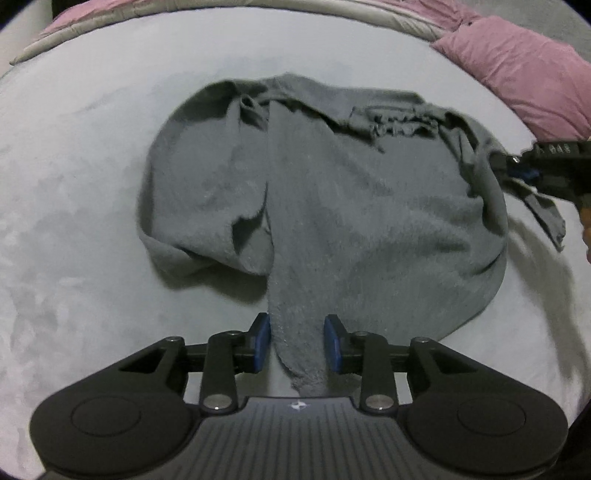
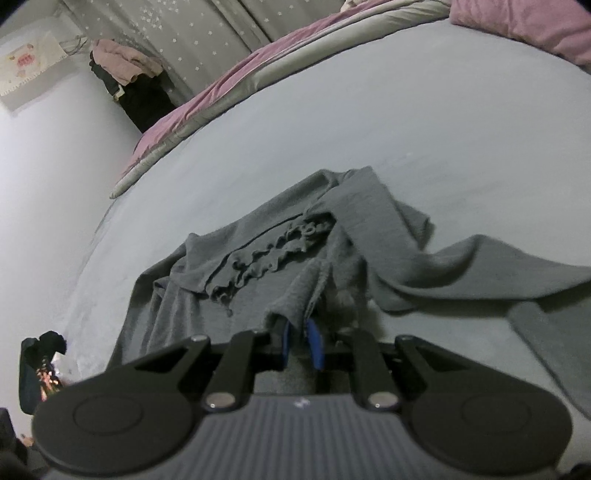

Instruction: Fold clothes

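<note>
So there's a fuzzy grey sweater (image 1: 332, 192) spread out in a rumpled heap on a bed with a pale grey sheet (image 1: 74, 221), roughly in the middle of the mattress. One sleeve (image 1: 299, 332) trails down toward the left gripper (image 1: 297, 341), and it hangs right between the two blue pads (image 1: 263, 341), but the fingers are spread apart with a gap on either side of the fabric, so nothing's actually clamped there. Over on the other side, the right gripper (image 2: 301, 345) has its blue pads (image 2: 314, 343) drawn close together on a bunched-up edge of the sweater, and that bit of knit is lifted off the sheet, with the cloth draping down around it. From the left camera you can also see that right gripper (image 1: 517, 166) at the sweater's far right edge, holding a strip of fabric up. There's a ruffled trim (image 2: 273, 251) running down the front of the sweater, lying face up. A pink duvet (image 1: 524, 74) is pushed up along the far edge of the bed, and a pile of clothes (image 2: 122, 62) sits off in the corner by the starry curtain (image 2: 207, 29).
</note>
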A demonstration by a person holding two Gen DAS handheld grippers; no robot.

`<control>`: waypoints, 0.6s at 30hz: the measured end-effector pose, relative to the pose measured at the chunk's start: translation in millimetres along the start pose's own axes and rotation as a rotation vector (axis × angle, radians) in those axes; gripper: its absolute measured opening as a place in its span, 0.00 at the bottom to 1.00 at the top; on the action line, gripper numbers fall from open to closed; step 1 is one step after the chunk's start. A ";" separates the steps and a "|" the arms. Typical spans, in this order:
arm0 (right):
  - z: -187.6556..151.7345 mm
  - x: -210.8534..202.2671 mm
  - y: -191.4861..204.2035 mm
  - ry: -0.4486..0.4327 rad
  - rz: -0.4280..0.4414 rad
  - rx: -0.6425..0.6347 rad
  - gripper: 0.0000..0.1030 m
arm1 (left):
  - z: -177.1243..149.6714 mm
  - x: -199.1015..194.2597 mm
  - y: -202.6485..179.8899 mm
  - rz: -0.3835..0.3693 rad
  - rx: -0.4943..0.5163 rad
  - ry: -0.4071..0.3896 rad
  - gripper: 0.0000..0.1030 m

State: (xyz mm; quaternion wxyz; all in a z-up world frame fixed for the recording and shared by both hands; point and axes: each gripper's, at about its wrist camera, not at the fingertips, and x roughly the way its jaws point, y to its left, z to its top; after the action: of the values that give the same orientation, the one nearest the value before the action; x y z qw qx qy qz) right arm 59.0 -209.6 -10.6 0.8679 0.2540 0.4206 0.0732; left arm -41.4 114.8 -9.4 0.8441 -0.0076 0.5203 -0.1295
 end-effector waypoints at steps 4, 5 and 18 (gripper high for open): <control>-2.2 20.1 0.4 -0.001 0.001 -0.003 0.14 | -0.7 4.7 -1.3 0.012 0.008 0.007 0.30; -3.1 23.6 0.4 -0.005 0.004 -0.008 0.14 | -0.7 4.7 -1.2 0.010 0.004 0.006 0.31; 9.8 -8.3 -4.6 -0.067 0.084 0.008 0.51 | 0.4 7.1 -3.7 0.020 0.019 0.005 0.31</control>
State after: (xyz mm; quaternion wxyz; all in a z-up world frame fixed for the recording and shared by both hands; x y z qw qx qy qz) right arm 60.8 -220.1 -2.1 0.8766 0.2771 0.3806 0.0993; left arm -38.9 109.6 -14.9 0.8442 0.0059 0.5211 -0.1258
